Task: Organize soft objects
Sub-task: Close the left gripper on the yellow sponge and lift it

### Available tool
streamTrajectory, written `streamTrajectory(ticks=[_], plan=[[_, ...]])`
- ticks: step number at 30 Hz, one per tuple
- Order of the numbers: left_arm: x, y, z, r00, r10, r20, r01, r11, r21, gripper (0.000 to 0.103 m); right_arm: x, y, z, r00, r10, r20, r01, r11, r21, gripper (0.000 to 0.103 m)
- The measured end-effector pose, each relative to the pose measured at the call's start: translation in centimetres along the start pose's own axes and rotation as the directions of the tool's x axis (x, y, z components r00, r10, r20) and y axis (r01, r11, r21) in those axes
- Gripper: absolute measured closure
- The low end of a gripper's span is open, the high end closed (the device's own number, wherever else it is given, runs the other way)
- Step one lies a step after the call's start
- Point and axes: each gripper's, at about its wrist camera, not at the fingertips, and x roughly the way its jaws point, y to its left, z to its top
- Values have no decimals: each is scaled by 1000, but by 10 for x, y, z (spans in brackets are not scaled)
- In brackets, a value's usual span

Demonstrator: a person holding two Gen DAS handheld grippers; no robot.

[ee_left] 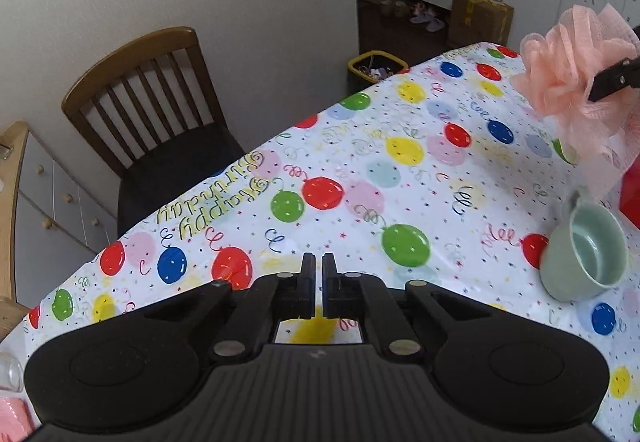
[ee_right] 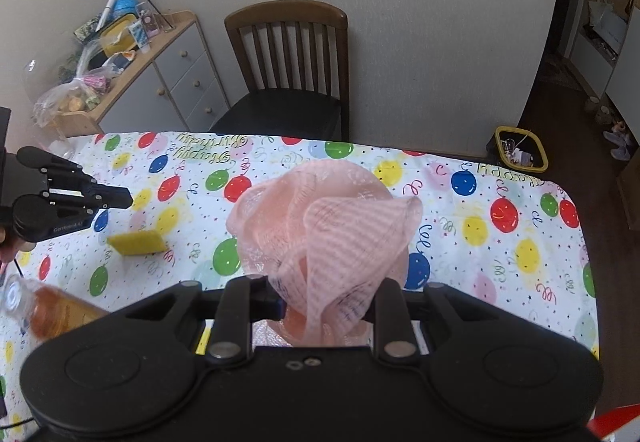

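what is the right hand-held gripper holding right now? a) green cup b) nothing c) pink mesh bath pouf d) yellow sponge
c: the right hand-held gripper is clamped on the pink mesh bath pouf held above the table, while the yellow sponge lies on the tablecloth and the green cup lies tipped on its side there.

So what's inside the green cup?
Nothing shows inside the green cup. It stands tipped toward the left wrist camera on the balloon tablecloth, and its pale bottom looks bare. The near wall hides a little of the inside.
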Motion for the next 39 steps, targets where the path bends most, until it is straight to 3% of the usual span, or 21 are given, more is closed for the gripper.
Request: streamTrajectory(ticks=[8,11,13,14,27,32,35,39], plan=[[4,2,-13,999,-17,-40,17,1000,5,94,-1,-11,-6,1000,-4,-18,4,1000,24,80],[12,7,-22,998,-22,-56,23,1000,13,72,1,-11,-6,1000,0,-24,1,1000,26,80],[17,11,-28,998,-37,-57,38,999,13,35,4,-10,-6,1000,6,-28,-6,1000,31,80],[19,13,-31,997,-48,-55,49,999,15,31,6,-10,-5,999,7,-31,-6,1000,30,80],[65,27,-55,983,-127,-135,141,985,99,30,31,-25,-8,996,-7,-85,13,998,65,80],[80,29,-59,982,-117,-149,134,985,108,31,39,-30,-11,994,-4,-105,13,996,83,80],[86,31,-62,983,-113,-145,128,987,98,34,42,-32,-11,994,-4,-111,14,996,90,80],[86,33,-63,986,-112,-122,124,988,91,51,44,-32,-12,994,-5,-113,16,996,93,80]])
